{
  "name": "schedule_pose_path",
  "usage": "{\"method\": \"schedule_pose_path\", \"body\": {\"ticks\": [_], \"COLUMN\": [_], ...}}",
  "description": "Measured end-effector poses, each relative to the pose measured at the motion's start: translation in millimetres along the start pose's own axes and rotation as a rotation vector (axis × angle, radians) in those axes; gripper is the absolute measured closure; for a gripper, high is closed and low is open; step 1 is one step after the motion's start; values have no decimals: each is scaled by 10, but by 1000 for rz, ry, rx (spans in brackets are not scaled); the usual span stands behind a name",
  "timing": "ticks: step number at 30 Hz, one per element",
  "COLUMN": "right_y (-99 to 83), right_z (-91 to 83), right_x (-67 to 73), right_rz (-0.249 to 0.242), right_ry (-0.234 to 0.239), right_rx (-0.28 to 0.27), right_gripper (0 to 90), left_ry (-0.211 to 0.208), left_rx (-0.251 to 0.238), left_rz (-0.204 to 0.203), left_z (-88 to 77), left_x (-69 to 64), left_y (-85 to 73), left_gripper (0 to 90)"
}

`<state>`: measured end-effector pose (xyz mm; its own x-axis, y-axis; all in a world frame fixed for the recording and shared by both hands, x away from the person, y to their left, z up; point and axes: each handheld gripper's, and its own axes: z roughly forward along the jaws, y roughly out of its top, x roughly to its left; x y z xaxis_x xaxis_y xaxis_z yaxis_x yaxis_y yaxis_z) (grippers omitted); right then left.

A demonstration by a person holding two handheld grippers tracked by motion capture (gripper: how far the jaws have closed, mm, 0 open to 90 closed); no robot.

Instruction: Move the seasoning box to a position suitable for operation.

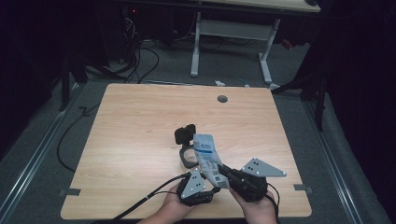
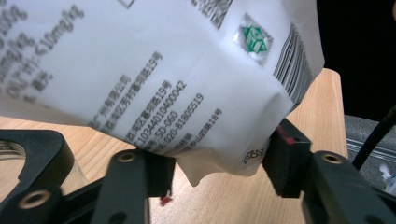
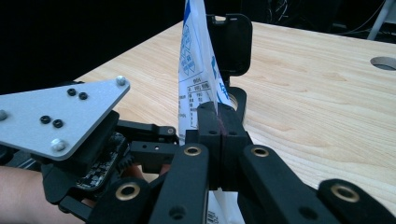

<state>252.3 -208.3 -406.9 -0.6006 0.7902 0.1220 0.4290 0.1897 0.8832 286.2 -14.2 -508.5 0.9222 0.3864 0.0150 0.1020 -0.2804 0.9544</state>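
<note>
Your right gripper (image 3: 218, 122) has its jaws clamped tight on the edge of the white pouch (image 1: 208, 156), holding it upright above the near middle of the table (image 1: 140, 126). Your left gripper (image 2: 217, 161) has its pads against the pouch's lower corner on both sides. The black tape dispenser (image 1: 186, 142) stands just behind the pouch.

The white pouch (image 2: 154, 70) carries black printed lines, among them what looks like "10344010400042", "SD-060" and "020-81805519", with Chinese characters beside them too soft to read surely. Right of those lines sit a green hexagonal mark and a barcode; top left of them, "10mg/kg" seems legible.
</note>
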Motion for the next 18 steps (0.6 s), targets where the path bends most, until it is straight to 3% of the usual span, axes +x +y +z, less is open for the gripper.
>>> {"method": "schedule_pose_path", "body": {"ticks": [11,14,18], "right_y": [6,-7,-75], "right_z": [19,29,9], "right_x": [-29,-39,-37], "right_rz": [-3,0,-6], "right_ry": [-7,-10,-17], "right_rx": [7,17,22], "right_gripper": [897,815,773], "left_ry": [-51,-58,-56], "left_rx": [8,2,-4], "left_rz": [-57,-76,-83], "left_z": [4,5,5], "left_x": [36,39,52], "left_y": [8,17,33], "left_gripper": [603,607,607]}}
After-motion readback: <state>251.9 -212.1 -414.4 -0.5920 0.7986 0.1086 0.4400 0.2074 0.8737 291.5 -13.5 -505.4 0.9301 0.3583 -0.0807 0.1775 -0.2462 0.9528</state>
